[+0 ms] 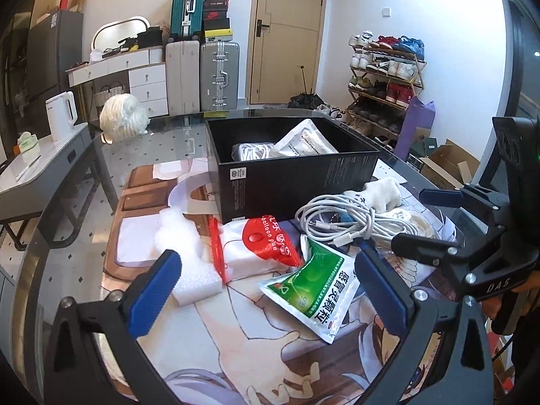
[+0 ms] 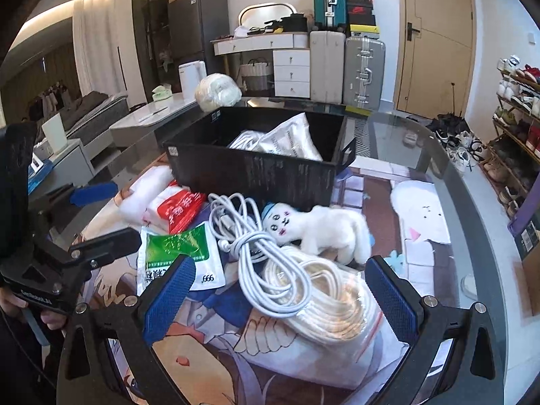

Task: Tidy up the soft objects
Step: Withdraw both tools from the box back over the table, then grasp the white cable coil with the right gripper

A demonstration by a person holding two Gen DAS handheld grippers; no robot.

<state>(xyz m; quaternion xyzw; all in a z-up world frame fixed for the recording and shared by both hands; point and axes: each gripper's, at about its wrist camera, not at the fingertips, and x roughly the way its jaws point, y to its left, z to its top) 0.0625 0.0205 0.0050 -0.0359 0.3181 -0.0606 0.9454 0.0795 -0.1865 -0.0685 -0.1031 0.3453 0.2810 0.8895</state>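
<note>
Cable bundle (image 2: 266,263) lies beside the black box (image 2: 256,172); left gripper (image 1: 270,290) and right gripper (image 2: 280,293) both gape empty.

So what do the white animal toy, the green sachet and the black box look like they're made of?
White animal toy: fuzzy plush fabric, judging by its soft, matted nap. Green sachet: glossy plastic or foil laminate, with creases and glare on the printed face. Black box: probably matte printed cardboard, with thin straight walls and small printed labels.
</note>
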